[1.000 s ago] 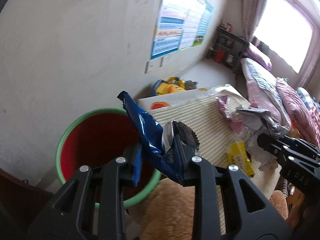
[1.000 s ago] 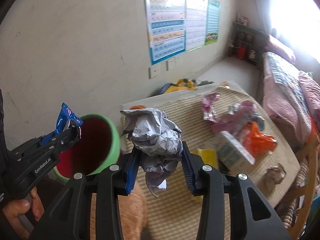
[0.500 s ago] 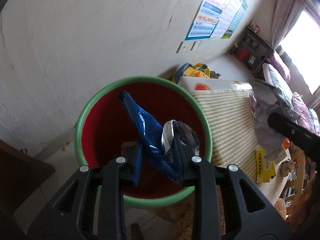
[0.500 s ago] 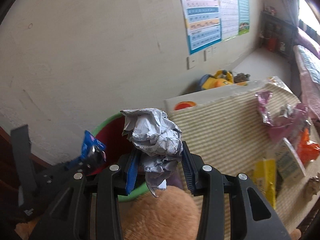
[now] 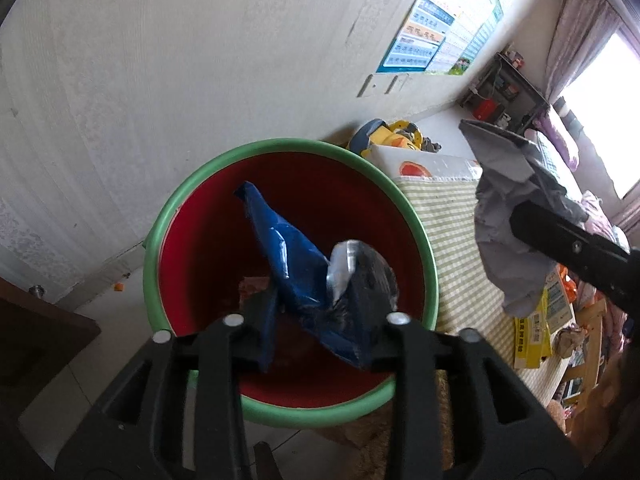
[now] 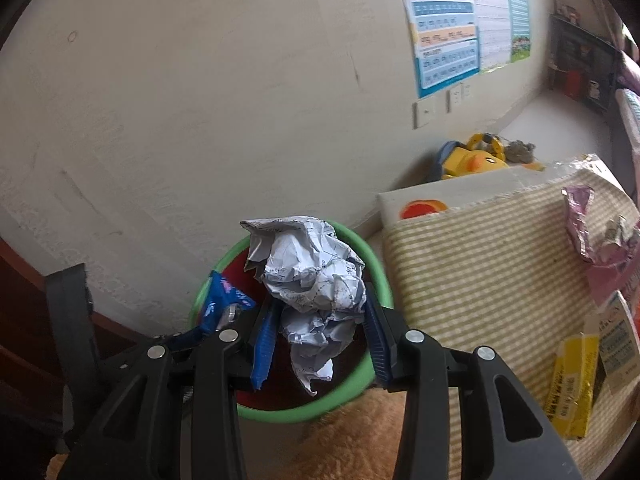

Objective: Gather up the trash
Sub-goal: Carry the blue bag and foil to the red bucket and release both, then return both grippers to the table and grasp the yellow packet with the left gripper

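A bin with a green rim (image 5: 168, 216) and a red inside stands on the floor by the wall. My left gripper (image 5: 316, 308) hangs over its mouth. Its jaws are opening, and a blue snack wrapper (image 5: 292, 264) still stands between them, leaning on the right finger. My right gripper (image 6: 320, 312) is above the bin's rim (image 6: 380, 276) on the table side. Crumpled white paper (image 6: 312, 280) sits between its pads, which are starting to open but still touch it. In the left wrist view, the paper (image 5: 508, 232) hangs to the right of the bin.
A table with a striped cloth (image 6: 480, 272) stands right of the bin. On it lie a yellow packet (image 6: 572, 388) and a pink wrapper (image 6: 584, 224). A yellow toy (image 6: 472, 156) lies by the wall. Brown fur (image 6: 352, 440) is below the bin, and dark wood furniture (image 5: 36, 340) at left.
Both grippers have swung from the table over to the bin, which now fills the left wrist view. The left jaws stand wider around the blue wrapper; the paper hangs over the bin's rim.
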